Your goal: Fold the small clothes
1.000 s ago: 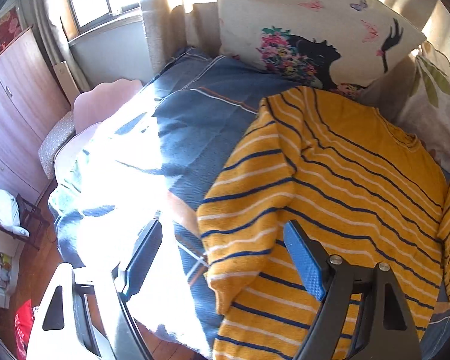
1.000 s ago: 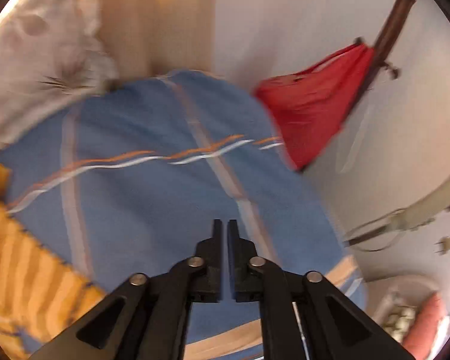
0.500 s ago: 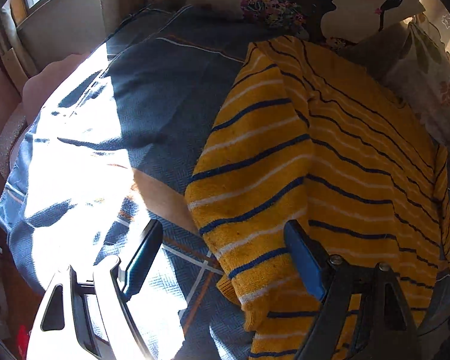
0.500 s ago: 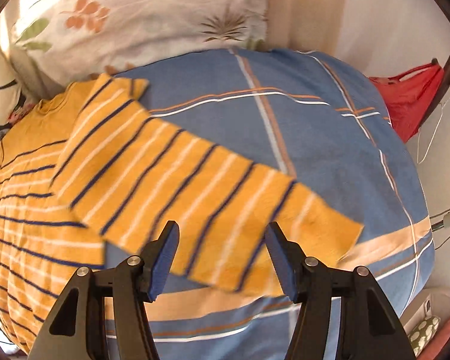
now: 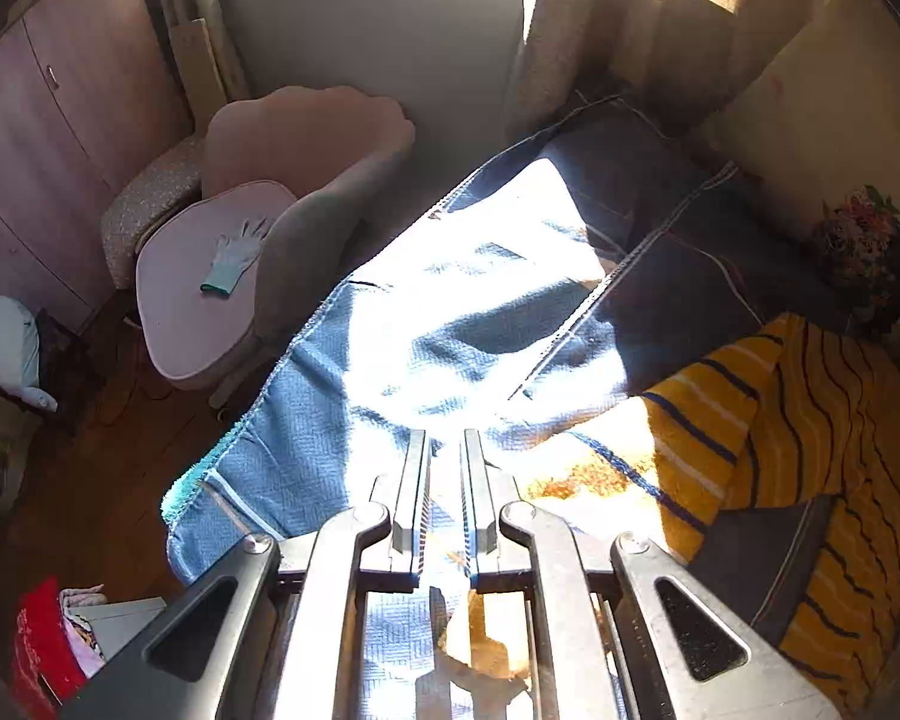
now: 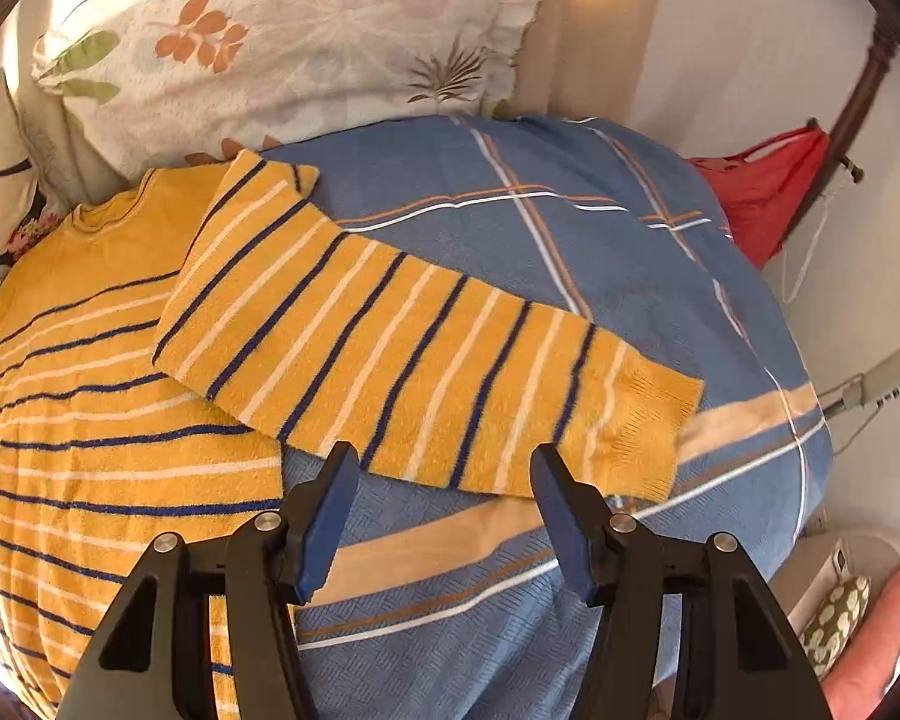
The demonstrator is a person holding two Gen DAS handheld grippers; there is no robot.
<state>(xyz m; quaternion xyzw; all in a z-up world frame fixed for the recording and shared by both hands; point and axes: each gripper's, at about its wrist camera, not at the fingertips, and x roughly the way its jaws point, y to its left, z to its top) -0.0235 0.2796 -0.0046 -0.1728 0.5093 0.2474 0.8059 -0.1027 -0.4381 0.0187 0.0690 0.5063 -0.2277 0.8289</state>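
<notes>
Both tools hang over the bed, and they look quite different from where I stand. On the right, the right tool (image 6: 441, 480) is spread wide, with nothing between its blue pads, poised just above the near edge of the sweater's sleeve (image 6: 426, 354). That sleeve lies flat and stretched out to the right across the blue plaid bedspread (image 6: 570, 240), its ribbed cuff pointing toward the bed's edge. The yellow striped sweater (image 6: 90, 390) itself is spread out on the bed to the left of the sleeve, its collar up near the leaf-print pillow (image 6: 282, 36). Over on the other side, the left tool (image 5: 445, 444) has its fingers drawn almost together, only a thin slit between them; whether any fabric is pinched there I cannot tell, as hard sunlight washes out the bedspread (image 5: 306, 456) just ahead of the tips. The sweater (image 5: 810, 420) lies to the right of that tool. Beyond the bed's edge stands a pink chair (image 5: 306, 138) with a pale glove (image 5: 237, 255) on its seat.
</notes>
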